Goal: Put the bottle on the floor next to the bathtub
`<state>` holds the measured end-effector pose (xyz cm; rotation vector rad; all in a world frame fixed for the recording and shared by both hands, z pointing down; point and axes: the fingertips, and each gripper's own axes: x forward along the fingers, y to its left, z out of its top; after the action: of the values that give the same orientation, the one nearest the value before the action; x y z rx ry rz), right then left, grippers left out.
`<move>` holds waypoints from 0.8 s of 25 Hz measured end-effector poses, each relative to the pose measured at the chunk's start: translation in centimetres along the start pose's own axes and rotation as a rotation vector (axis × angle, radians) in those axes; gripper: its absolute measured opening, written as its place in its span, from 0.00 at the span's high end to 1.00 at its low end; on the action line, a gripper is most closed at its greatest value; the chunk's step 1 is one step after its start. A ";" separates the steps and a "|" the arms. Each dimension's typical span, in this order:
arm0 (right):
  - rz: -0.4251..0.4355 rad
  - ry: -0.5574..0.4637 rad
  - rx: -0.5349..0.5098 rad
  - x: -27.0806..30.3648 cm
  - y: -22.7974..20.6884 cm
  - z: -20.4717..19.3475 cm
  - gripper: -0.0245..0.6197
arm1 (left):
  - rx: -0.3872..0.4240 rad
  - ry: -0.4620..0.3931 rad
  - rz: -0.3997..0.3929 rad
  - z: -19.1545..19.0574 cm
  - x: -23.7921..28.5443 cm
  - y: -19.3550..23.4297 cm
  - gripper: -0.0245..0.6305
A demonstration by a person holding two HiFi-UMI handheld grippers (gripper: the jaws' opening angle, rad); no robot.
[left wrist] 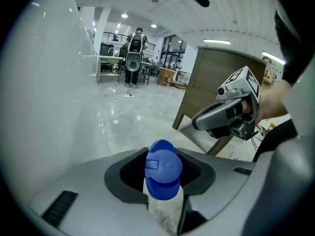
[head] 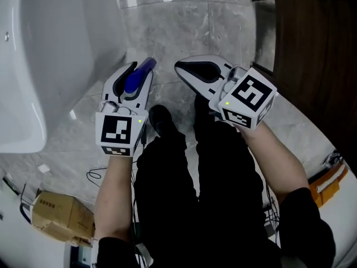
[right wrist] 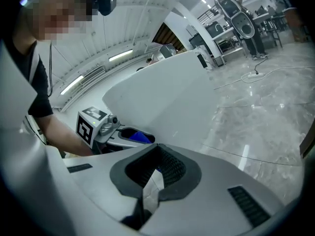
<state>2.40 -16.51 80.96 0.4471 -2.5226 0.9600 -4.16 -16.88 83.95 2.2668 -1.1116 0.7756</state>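
My left gripper (head: 133, 82) is shut on a bottle with a blue flip cap (head: 146, 67), held above the grey marble floor (head: 184, 32) beside the white bathtub (head: 39, 54). In the left gripper view the blue cap (left wrist: 163, 168) stands between the jaws, with the bottle's pale body below it mostly hidden. My right gripper (head: 192, 71) hovers just to the right, shut with nothing in it. The right gripper view shows its jaws meeting at the tips (right wrist: 151, 181), with the left gripper (right wrist: 118, 134) and the bathtub wall (right wrist: 162, 97) beyond.
A dark wooden cabinet (head: 312, 49) stands at the right, close to the right gripper. A cardboard box (head: 58, 214) and loose cables lie at the lower left. The person's legs and black shoes (head: 162, 119) are below the grippers. A person stands far off (left wrist: 134, 48).
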 end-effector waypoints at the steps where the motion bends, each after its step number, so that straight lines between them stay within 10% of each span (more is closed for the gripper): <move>1: 0.011 0.011 -0.011 0.3 -0.3 -0.4 0.92 | 0.008 0.002 -0.003 -0.5 0.7 0.1 0.73; 20: 0.100 0.153 -0.323 5.5 -8.9 -2.8 0.92 | 0.114 0.020 -0.045 -9.2 12.7 4.1 0.73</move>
<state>2.14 -21.77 90.41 0.1449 -2.5141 0.5771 -3.63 -20.02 99.85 2.3641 -1.0280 0.8623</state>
